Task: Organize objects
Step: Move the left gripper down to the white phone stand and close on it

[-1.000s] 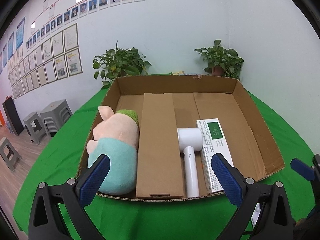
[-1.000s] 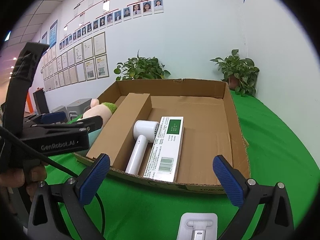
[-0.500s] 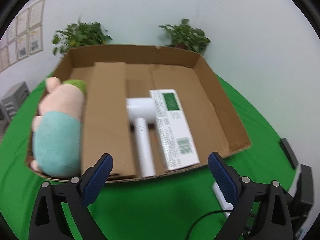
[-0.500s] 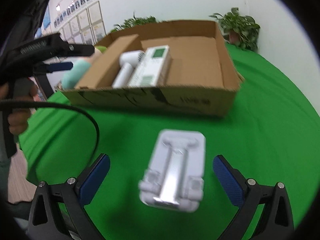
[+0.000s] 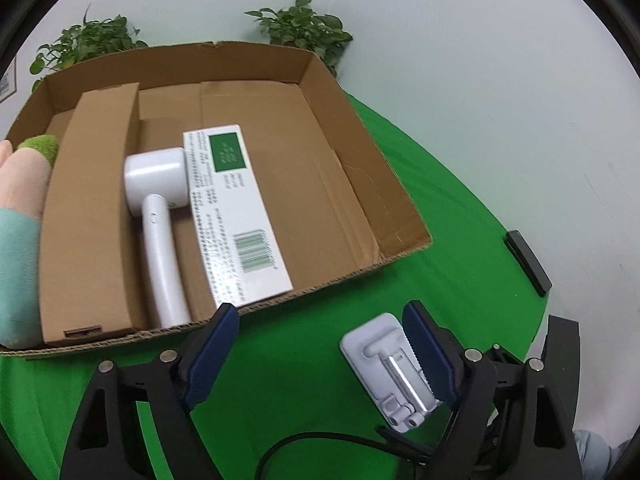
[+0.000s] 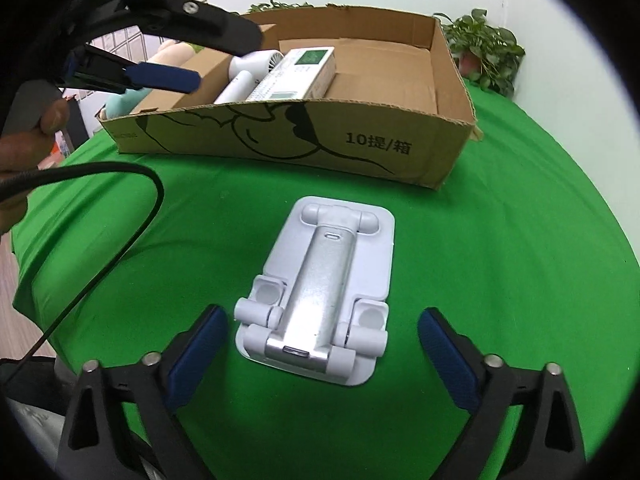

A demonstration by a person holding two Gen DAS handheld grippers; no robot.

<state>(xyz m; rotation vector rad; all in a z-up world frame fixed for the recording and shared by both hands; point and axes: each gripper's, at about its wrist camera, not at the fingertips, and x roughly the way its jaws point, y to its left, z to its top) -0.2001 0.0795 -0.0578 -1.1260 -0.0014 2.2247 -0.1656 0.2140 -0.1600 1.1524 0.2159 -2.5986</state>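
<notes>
On the green tablecloth (image 6: 500,240), just in front of the cardboard box (image 6: 360,140), a folded white phone stand (image 6: 320,300) is laid flat, its silver arm running down the middle. The right gripper (image 6: 322,344) is held low over the near end of the stand, which is seen between its blue pads (image 6: 196,356) but is not touched by either of them; the jaws have just been closing a little and are still spread wide. The left gripper (image 5: 320,354) is pointed down at the cloth beside the box's near wall. Its jaws, too, have just been closing and remain apart, with only bare cloth between them; the stand (image 5: 386,372) is partly hidden behind its right-side pad (image 5: 426,354), and contact cannot be told from that view. From the right wrist view the left gripper (image 6: 160,76) is seen raised at the upper left, gripped by a hand (image 6: 24,140), with a black cable (image 6: 120,208) looped below it.

Inside the box (image 5: 360,160) a white hair dryer (image 5: 160,220) is laid against a white-and-green carton (image 5: 236,208), with a long brown carton (image 5: 88,208) on its other side and a plush toy (image 5: 16,220) at the far left edge. Two potted plants (image 5: 300,28) are set behind the box, against the wall. A flat black object (image 5: 528,262) is lying near the cloth's right edge.
</notes>
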